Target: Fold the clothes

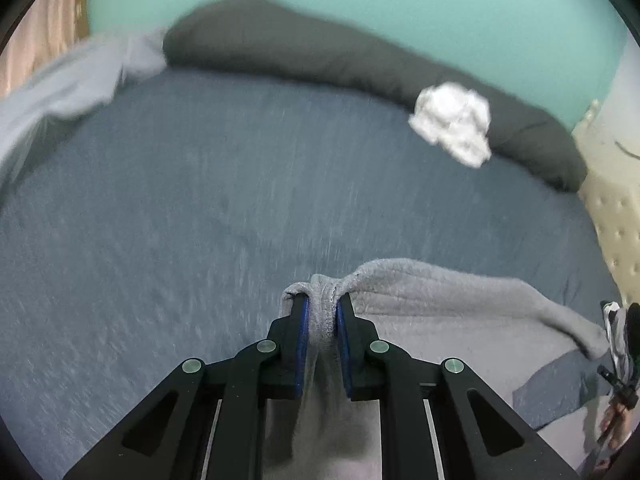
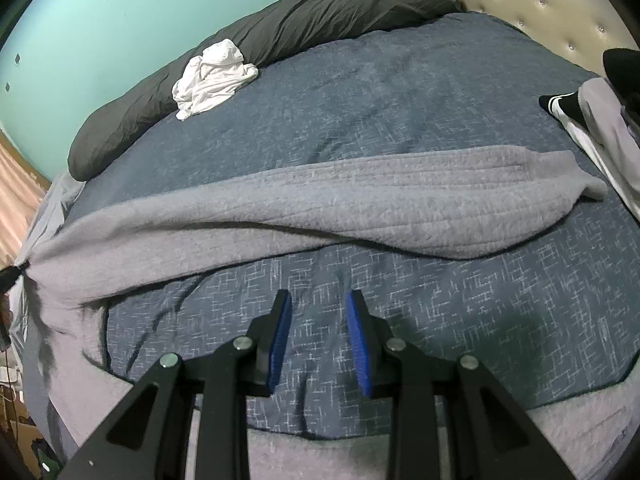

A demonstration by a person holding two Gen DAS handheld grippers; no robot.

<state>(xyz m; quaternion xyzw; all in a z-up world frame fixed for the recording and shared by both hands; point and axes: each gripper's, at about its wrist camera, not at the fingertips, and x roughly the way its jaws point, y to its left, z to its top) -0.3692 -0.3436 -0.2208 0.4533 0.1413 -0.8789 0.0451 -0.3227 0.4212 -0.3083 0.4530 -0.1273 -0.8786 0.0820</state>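
Note:
A grey fleece cloth [image 2: 360, 196] with a blue patterned face lies in a long band across the bed. In the left wrist view a bunched corner of that grey fleece cloth [image 1: 440, 300] stands lifted off the blue bedspread [image 1: 200, 200]. My left gripper [image 1: 322, 300] is shut on it, and the cloth hangs down between the fingers. My right gripper [image 2: 319, 296] is open over a blue patterned patch [image 2: 440, 320], with nothing between its blue pads [image 2: 280, 340]. The pinched corner shows at the far left edge of the right wrist view.
A crumpled white garment [image 2: 212, 80] lies against a long dark grey pillow [image 2: 280, 20] at the far side, also seen as the white garment [image 1: 452, 122]. A cream tufted headboard [image 2: 540, 0] and a pile of clothes [image 2: 600, 120] are at the right. A pale grey sheet [image 1: 60, 80] lies far left.

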